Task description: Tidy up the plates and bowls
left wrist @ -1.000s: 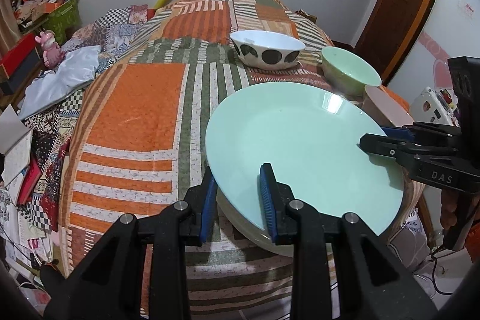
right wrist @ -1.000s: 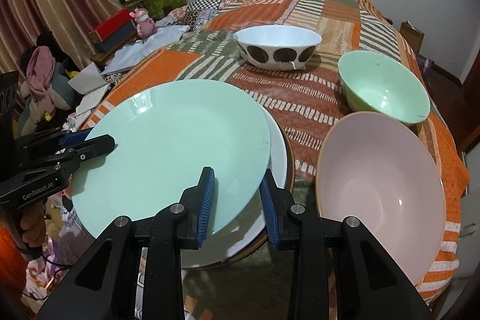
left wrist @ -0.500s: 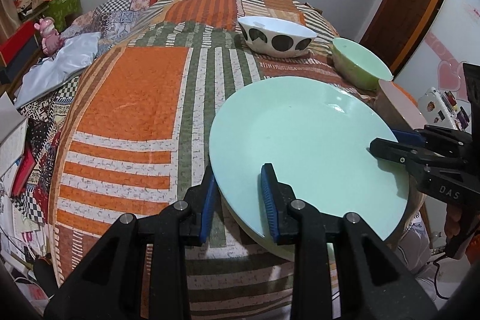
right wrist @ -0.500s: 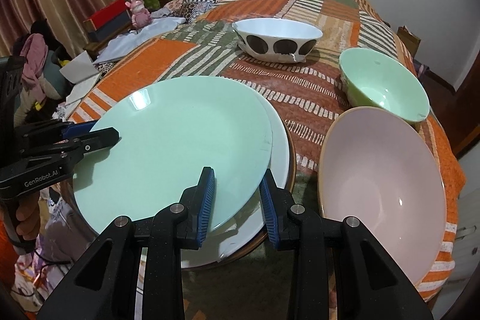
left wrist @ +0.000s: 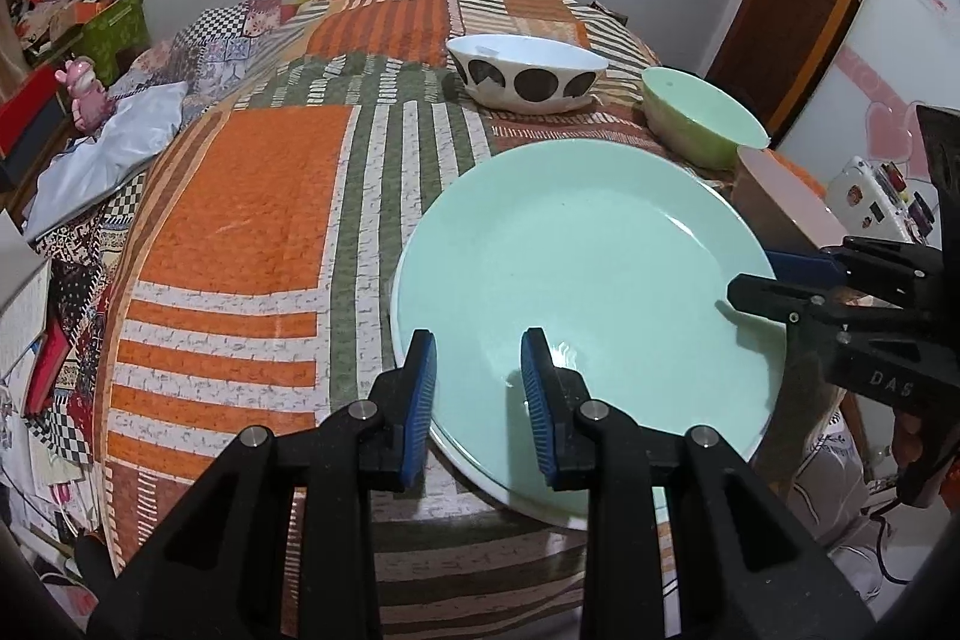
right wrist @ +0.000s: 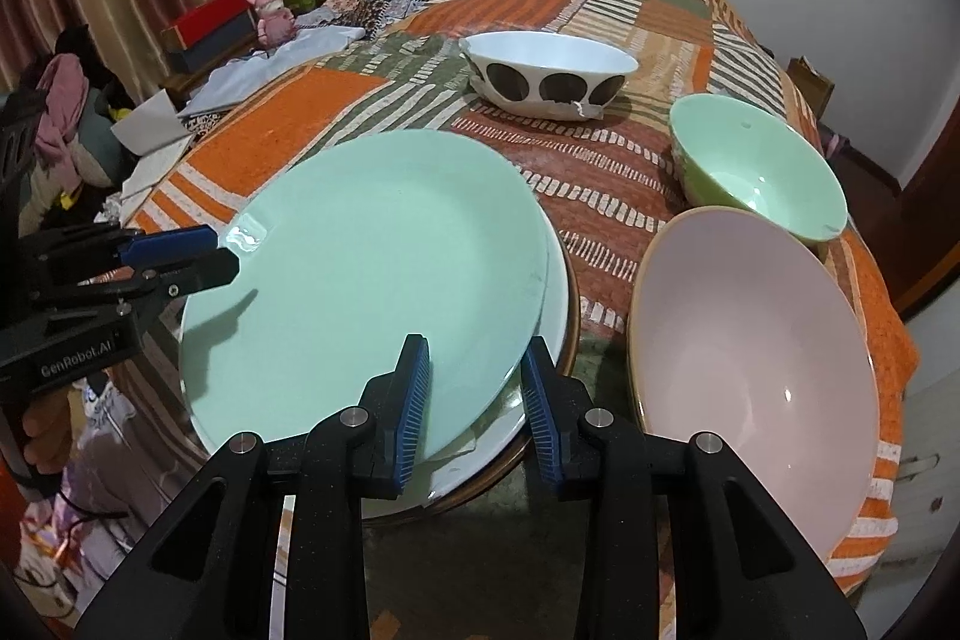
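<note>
Tools (left wrist: 477, 388) (right wrist: 474, 397) straddle opposite edges of mint plate (right wrist: 372, 280).

A pale mint-green plate (right wrist: 372, 268) lies on a white plate (right wrist: 555, 304) whose rim shows at 3 o'clock of it, over a brown-edged one. At 12 o'clock stands a white bowl (right wrist: 549, 73) with large dark brown spots; at 2 o'clock a light green bowl (right wrist: 759, 166); at 4 o'clock a pale pink bowl (right wrist: 756, 370) with a tan rim. The tabletop cloth (left wrist: 240, 232) is patchwork in orange, olive and cream stripes. Each black hand-held gripper (right wrist: 474, 400) has blue ribbed pads
</note>
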Tool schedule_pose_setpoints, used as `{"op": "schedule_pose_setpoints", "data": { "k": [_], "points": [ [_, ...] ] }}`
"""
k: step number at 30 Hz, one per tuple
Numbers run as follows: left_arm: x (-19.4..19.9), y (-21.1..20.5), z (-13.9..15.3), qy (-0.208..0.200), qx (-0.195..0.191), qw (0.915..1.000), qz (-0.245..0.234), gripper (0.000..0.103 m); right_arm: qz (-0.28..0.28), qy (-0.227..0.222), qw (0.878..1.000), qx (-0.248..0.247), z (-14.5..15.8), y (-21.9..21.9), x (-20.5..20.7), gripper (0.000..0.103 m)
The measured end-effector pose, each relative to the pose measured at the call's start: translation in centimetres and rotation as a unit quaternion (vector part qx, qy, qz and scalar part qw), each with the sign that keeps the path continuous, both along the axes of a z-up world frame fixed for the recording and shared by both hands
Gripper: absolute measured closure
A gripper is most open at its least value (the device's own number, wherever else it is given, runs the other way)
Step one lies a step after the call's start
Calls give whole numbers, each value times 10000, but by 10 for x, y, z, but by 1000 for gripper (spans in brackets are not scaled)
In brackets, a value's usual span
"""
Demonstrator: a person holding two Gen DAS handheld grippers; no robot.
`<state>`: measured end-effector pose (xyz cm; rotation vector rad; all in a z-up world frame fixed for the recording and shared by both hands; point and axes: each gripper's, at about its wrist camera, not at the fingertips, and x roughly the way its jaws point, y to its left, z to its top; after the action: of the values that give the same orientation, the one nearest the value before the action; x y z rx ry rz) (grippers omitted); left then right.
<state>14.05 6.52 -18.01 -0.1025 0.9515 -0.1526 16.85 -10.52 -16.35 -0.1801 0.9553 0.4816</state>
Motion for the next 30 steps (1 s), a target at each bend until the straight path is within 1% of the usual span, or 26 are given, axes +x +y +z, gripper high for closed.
{"op": "schedule_pose_setpoints", "data": {
  "k": [6, 14, 15, 16, 17, 18, 19, 20, 22, 24, 30],
  "points": [
    [-2, 1, 6, -52, 21, 10000, 45, 74, 1, -297, 9994, 185, 20, -6, -5, 73],
    [-7, -9, 35, -359, 83, 9993, 12, 73, -132, -525, 9973, 498, 39, -18, 3, 72],
    [-7, -11, 40, -407, 97, 9991, 13, 69, -162, -553, 9970, 519, 41, -20, 3, 72],
    [-6, -14, 43, -455, 98, 9989, 10, 62, -205, -604, 9965, 549, 45, -25, 4, 71],
    [-6, -17, 48, -529, 103, 9985, 10, 58, -237, -645, 9960, 565, 47, -28, 4, 70],
    [-5, -20, 52, -593, 120, 9982, 14, 51, -271, -691, 9956, 576, 49, -31, 5, 65],
    [-4, -24, 57, -666, 140, 9977, 7, 47, -329, -773, 9947, 592, 53, -37, 5, 58],
    [-2, -29, 61, -725, 158, 9972, -18, 46, -390, -854, 9937, 605, 56, -42, 5, 54],
    [3, -38, 68, -781, 155, 9968, -73, 37, -537, -1031, 9913, 622, 63, -54, 4, 37],
    [9, -48, 72, -801, 103, 9967, -116, 31, -653, -1167, 9890, 633, 68, -64, 5, 34],
    [30, -82, 73, -709, 84, 9969, -336, 29, -907, -1408, 9841, 598, 74, -99, 6, 34]
  ]
}}
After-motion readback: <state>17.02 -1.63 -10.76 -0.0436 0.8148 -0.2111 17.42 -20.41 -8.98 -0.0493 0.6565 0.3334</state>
